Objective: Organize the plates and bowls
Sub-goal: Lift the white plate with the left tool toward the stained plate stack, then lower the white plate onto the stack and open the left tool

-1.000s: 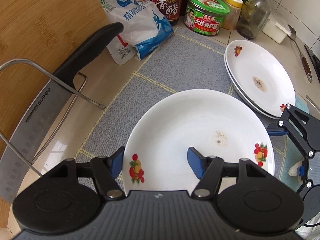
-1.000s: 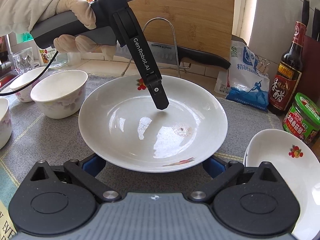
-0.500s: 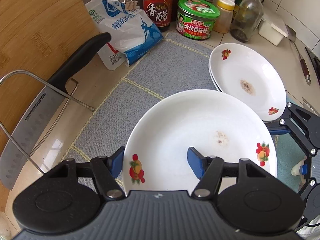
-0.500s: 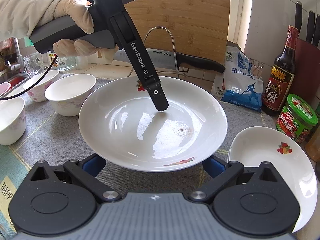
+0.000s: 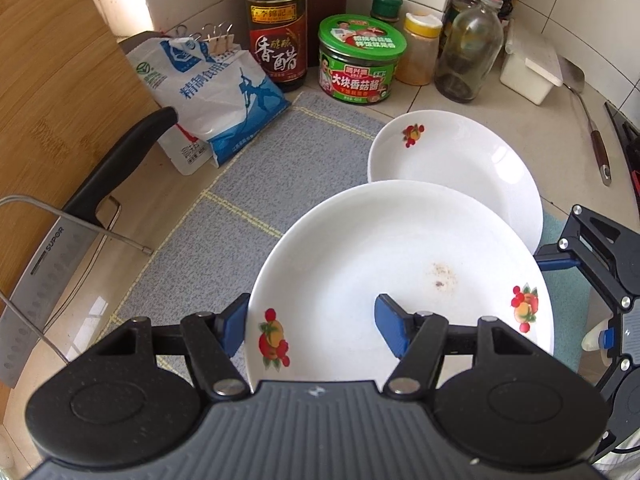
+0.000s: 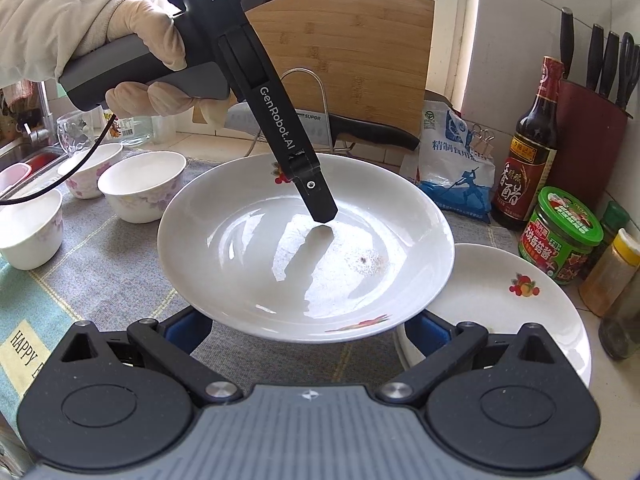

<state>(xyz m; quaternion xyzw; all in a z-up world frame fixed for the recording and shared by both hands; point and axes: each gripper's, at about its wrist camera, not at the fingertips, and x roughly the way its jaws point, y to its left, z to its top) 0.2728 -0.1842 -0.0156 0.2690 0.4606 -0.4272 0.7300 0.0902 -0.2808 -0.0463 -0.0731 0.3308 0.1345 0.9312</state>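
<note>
Left wrist view: the white fruit-printed plate (image 5: 400,272) is pinched at its rim by the left gripper (image 5: 310,328), raised above the grey woven mat (image 5: 256,184), partly overlapping a second white plate (image 5: 460,160).

Right wrist view: the right gripper (image 6: 308,328) is seen spread wide under the plate's near edge, gripping nothing. Three white bowls (image 6: 140,184) are seen left.

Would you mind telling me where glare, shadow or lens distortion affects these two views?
Right wrist view: window light reflects as bright streaks on the held plate, and the left tongs cast a dark shadow on it. Left wrist view: a glare patch on the counter near the cleaver; the fisheye lens bends the cutting board at the edge.
</note>
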